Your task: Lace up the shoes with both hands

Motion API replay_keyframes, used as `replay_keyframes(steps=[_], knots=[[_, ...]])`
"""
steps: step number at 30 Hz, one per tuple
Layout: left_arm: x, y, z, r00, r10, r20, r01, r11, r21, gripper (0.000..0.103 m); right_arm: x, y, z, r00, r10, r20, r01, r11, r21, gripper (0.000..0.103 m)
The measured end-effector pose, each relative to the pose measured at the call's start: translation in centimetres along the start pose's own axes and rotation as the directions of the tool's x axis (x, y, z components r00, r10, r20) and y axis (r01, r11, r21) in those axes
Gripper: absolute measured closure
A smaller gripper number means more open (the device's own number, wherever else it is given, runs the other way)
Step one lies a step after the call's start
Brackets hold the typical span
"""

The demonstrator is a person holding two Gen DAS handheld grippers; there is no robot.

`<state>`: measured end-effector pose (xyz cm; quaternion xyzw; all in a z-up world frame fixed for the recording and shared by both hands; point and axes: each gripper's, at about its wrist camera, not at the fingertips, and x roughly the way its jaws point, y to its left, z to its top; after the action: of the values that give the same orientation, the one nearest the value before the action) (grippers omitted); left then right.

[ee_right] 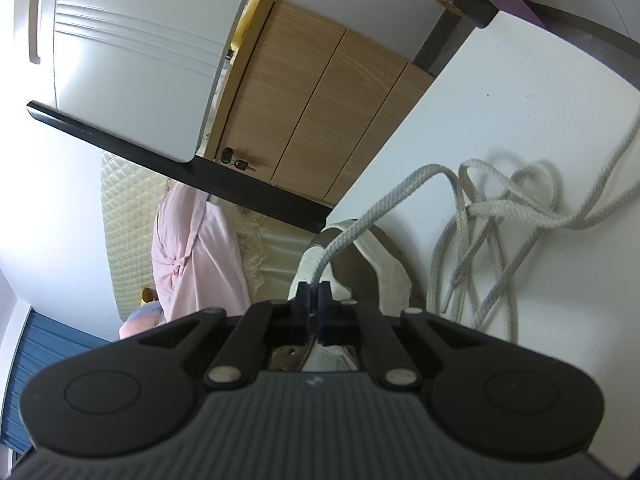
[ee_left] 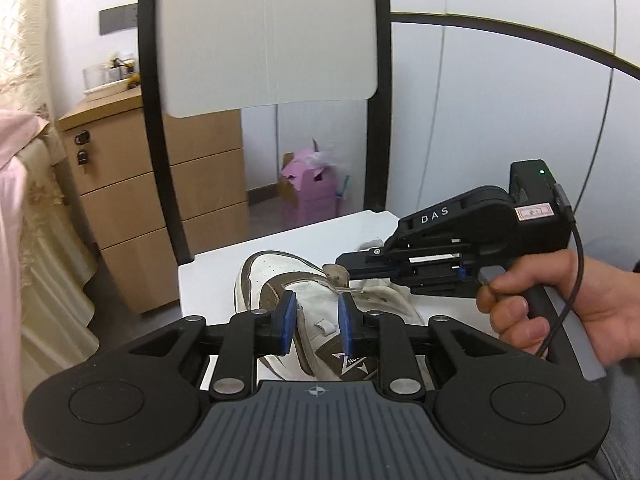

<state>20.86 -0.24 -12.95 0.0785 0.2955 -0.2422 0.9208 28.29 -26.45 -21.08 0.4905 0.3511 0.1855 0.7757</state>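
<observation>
The shoe, a white sneaker with brown trim, is lying on the white table, its toe pointing away from the left wrist camera and its tongue facing up. The left gripper is hovering just over the shoe's throat with its blue pads standing apart; nothing is sitting between them, and only the shoe's upper is showing through the gap. The right gripper is reaching in from the right side of that view, carried by a hand wrapped around its grip, and its tip is sitting at the brown lace tab on the shoe's far side. In the right wrist view, the right gripper is showing its fingers pressed together on the lace, a flat grey-white cord that is rising from the pads, arching over the shoe, and dropping onto the table. The rest of the lace is lying there in a loose tangle of loops beside the shoe, with one strand running off toward the right edge. A wooden cabinet with drawers is standing beyond the table, and a pink cloth is hanging near it.
</observation>
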Motion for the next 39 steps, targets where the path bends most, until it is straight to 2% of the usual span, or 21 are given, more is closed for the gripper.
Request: replay_keyframes(steps=[4, 10, 12, 15, 16, 17, 20, 22, 24, 26, 28, 29, 31, 32, 33, 34, 36, 37, 39], knots=[[1.2, -0.5, -0.3, 0.994, 0.091, -0.068, -0.089, 0.996, 0.029, 0.077, 0.2, 0.3, -0.2, 1.000, -0.009, 0.001, 0.009, 1.000, -0.017, 0.099], [2.6, -0.6, -1.0, 0.987, 0.077, -0.141, -0.069, 0.996, 0.059, 0.077, 0.7, 1.0, -0.5, 0.999, 0.036, -0.029, -0.037, 0.998, -0.048, 0.099], [2.7, -0.6, -0.9, 0.988, 0.065, -0.139, -0.057, 0.997, 0.059, 0.077, 0.9, 1.0, -0.6, 0.999, 0.032, -0.041, -0.034, 0.998, -0.049, 0.098], [2.5, -0.4, -1.0, 0.989, 0.057, -0.138, -0.050, 0.997, 0.055, 0.077, 0.6, 0.2, -0.4, 0.999, 0.028, -0.041, -0.028, 1.000, 0.009, 0.092], [2.5, -0.3, -1.1, 0.989, 0.054, -0.137, -0.047, 0.997, 0.054, 0.077, 0.3, 0.2, -0.3, 0.999, 0.014, -0.037, -0.014, 1.000, 0.001, 0.085], [2.5, -0.2, -1.1, 0.989, 0.050, -0.136, -0.043, 0.998, 0.055, 0.077, 0.0, 0.5, -0.1, 1.000, 0.000, -0.030, 0.000, 1.000, -0.018, 0.078], [2.6, -0.2, -1.1, 0.990, 0.041, -0.132, -0.033, 0.998, 0.059, 0.077, -1.0, 1.8, 0.3, 1.000, -0.030, -0.002, 0.029, 0.992, -0.127, 0.075], [2.8, -0.1, -1.1, 0.991, 0.034, -0.130, -0.026, 0.998, 0.059, 0.077, -1.4, 3.4, 0.6, 0.999, -0.049, 0.023, 0.053, 0.968, -0.244, 0.075], [2.9, 0.1, -1.1, 0.992, 0.026, -0.127, -0.019, 0.998, 0.057, 0.077, -1.0, 5.3, 0.4, 0.999, -0.048, 0.022, 0.052, 0.916, -0.399, 0.076], [3.0, 0.2, -1.1, 0.992, 0.023, -0.125, -0.016, 0.998, 0.058, 0.077, 0.0, 7.1, -0.1, 0.999, -0.033, -0.015, 0.020, 0.850, -0.527, 0.085], [3.0, 0.3, -1.1, 0.992, 0.020, -0.121, -0.013, 0.998, 0.057, 0.077, 0.9, 7.9, -0.8, 0.997, -0.070, -0.035, 0.036, 0.806, -0.590, 0.087], [3.0, 0.3, -1.2, 0.993, 0.018, -0.119, -0.011, 0.998, 0.059, 0.077, 1.2, 7.9, -0.9, 0.995, -0.096, -0.028, 0.060, 0.803, -0.593, 0.088], [3.0, 0.5, -1.2, 0.993, 0.010, -0.115, -0.003, 0.998, 0.058, 0.077, 1.3, 7.5, -0.5, 0.993, -0.113, -0.025, 0.080, 0.825, -0.559, 0.088], [3.0, 0.6, -1.3, 0.994, 0.004, -0.113, 0.002, 0.998, 0.057, 0.077, 1.1, 7.6, -0.2, 0.993, -0.121, -0.017, 0.090, 0.818, -0.569, 0.087], [3.1, 0.7, -1.3, 0.994, 0.001, -0.110, 0.005, 0.998, 0.057, 0.077, 0.8, 8.0, 0.0, 0.991, -0.133, -0.007, 0.101, 0.789, -0.606, 0.086], [3.1, 0.9, -1.3, 0.994, -0.002, -0.109, 0.009, 0.998, 0.058, 0.077, 0.5, 8.5, 0.0, 0.988, -0.153, -0.003, 0.113, 0.742, -0.660, 0.085], [3.2, 1.2, -1.3, 0.995, -0.009, -0.102, 0.015, 0.998, 0.061, 0.077, 0.4, 9.8, -0.7, 0.978, -0.210, -0.003, 0.124, 0.592, -0.796, 0.085], [3.3, 1.4, -1.4, 0.995, -0.007, -0.102, 0.013, 0.998, 0.060, 0.077, 0.4, 10.3, -1.5, 0.972, -0.236, -0.009, 0.112, 0.494, -0.862, 0.085], [3.4, 1.7, -1.4, 0.995, -0.008, -0.102, 0.014, 0.998, 0.056, 0.077, 0.6, 10.7, -3.8, 0.954, -0.299, 0.003, 0.079, 0.243, -0.967, 0.085]])
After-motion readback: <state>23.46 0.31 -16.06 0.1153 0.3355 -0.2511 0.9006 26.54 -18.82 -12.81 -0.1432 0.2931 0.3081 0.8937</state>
